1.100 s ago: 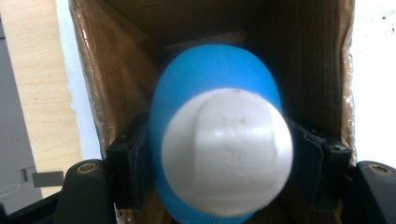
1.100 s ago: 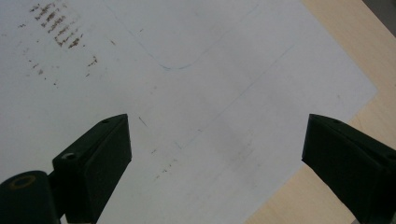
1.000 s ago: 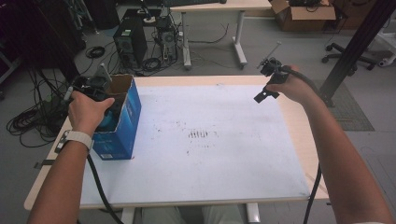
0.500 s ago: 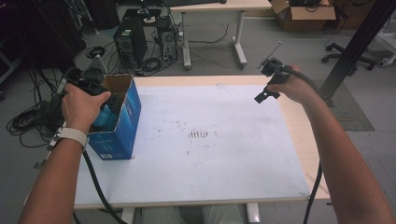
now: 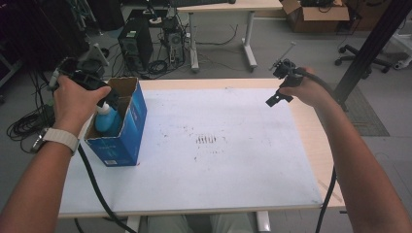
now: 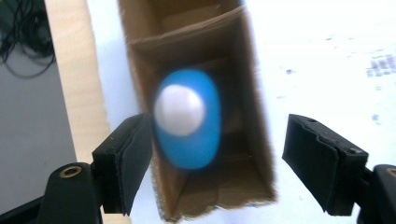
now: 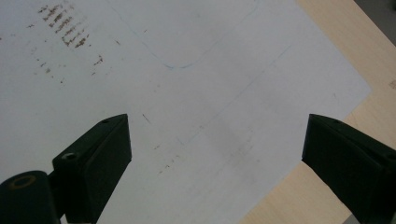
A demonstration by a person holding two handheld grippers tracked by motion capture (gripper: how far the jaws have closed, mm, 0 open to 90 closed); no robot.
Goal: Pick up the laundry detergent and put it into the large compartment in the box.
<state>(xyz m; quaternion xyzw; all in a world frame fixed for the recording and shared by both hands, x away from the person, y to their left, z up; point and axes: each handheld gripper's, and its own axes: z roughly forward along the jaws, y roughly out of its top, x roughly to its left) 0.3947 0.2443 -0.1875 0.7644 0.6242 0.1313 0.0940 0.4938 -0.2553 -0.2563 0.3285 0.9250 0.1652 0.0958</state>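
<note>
A blue cardboard box point(image 5: 125, 138) with an open top stands at the table's left side. Inside it stands a blue bottle point(image 5: 107, 121) with a white cap. My left gripper point(image 5: 108, 98) hovers over the box opening, mostly hidden by the hand. In the left gripper view the box point(image 6: 252, 140) lies below with the bottle point(image 6: 189, 135) blurred inside it; the left gripper point(image 6: 219, 165) is open, its left jaw close beside the bottle. My right gripper point(image 5: 278, 86) is held above the table's far right. It point(image 7: 215, 158) is open over the white sheet point(image 7: 196, 70), holding nothing.
A white sheet point(image 5: 218, 145) with dark smudges covers most of the wooden table point(image 5: 311, 131). Beyond the far edge are computer towers point(image 5: 136, 43), cables on the floor, another desk point(image 5: 228, 9) and an office chair point(image 5: 354, 51). A black post point(image 5: 369, 48) stands at the right.
My left hand and gripper have drifted a little left and back over the box, uncovering more of the bottle. The right gripper has stayed put.
</note>
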